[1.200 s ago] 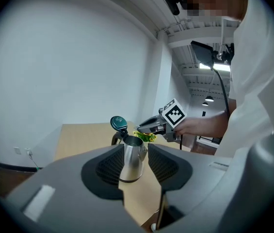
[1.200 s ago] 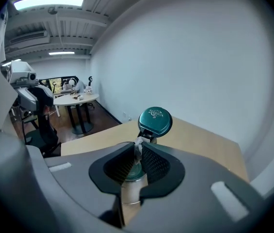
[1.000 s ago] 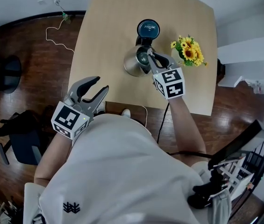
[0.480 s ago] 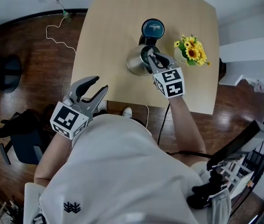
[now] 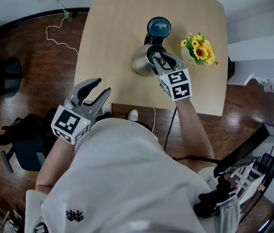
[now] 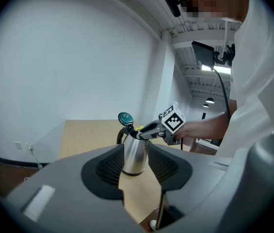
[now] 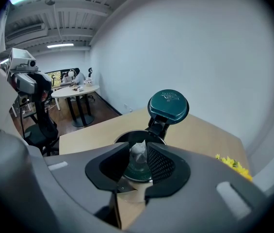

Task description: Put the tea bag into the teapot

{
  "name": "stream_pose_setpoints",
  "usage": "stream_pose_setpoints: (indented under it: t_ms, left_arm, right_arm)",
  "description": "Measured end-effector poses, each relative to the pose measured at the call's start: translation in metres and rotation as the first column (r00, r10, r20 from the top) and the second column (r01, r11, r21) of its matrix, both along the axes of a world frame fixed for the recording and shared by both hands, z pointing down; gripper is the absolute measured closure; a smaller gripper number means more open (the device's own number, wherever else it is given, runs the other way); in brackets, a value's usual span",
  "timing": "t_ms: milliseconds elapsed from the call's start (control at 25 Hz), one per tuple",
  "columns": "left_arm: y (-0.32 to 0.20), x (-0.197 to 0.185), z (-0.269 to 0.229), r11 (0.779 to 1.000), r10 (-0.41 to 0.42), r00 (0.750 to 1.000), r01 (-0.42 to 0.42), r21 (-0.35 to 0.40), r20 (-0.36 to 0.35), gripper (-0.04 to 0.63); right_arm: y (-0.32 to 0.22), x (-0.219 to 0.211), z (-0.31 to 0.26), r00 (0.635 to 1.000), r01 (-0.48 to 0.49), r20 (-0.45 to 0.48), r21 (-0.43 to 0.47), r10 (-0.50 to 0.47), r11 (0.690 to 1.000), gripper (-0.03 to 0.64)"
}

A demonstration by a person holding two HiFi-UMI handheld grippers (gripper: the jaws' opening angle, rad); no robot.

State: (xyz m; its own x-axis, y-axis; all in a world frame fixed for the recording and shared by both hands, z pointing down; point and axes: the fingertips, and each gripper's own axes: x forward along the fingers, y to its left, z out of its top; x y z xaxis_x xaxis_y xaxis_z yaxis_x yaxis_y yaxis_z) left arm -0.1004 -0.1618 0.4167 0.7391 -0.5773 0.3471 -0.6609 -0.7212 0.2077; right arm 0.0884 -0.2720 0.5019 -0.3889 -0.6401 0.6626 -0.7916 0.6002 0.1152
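Note:
A steel teapot (image 5: pixel 140 65) stands on the wooden table (image 5: pixel 112 28) with its teal lid (image 5: pixel 157 26) flipped up. My right gripper (image 5: pixel 157 60) hovers right over the teapot's open mouth (image 7: pixel 123 137). Its jaws are opening, and the white tea bag (image 7: pixel 138 151) hangs between them above the opening, no longer squeezed. My left gripper (image 5: pixel 100 88) is open and holds nothing, off the table's near edge by the person's body. From the left gripper view the teapot (image 6: pixel 134 154) shows beyond the jaws, with the right gripper (image 6: pixel 137 133) at its top.
A small pot of yellow sunflowers (image 5: pixel 198 52) stands just right of the teapot, also seen as flowers (image 7: pixel 231 163) in the right gripper view. A white cable (image 5: pixel 59 30) lies on the dark wood floor at the left. A dark chair (image 5: pixel 23 140) sits beside the person.
The right gripper has stayed over the teapot's mouth with hardly any shift. The left gripper has not moved.

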Motion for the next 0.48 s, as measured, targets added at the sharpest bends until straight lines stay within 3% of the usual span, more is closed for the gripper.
stream_pose_setpoints:
  t_ms: [480]
  left_arm:
    - [0.0074, 0.0085, -0.0019, 1.000, 0.015, 1.000, -0.015, 0.005, 0.010, 0.456]
  right_arm:
    - [0.0037, 0.0036, -0.0064, 0.999, -0.011, 0.047, 0.034, 0.009, 0.999, 0.483]
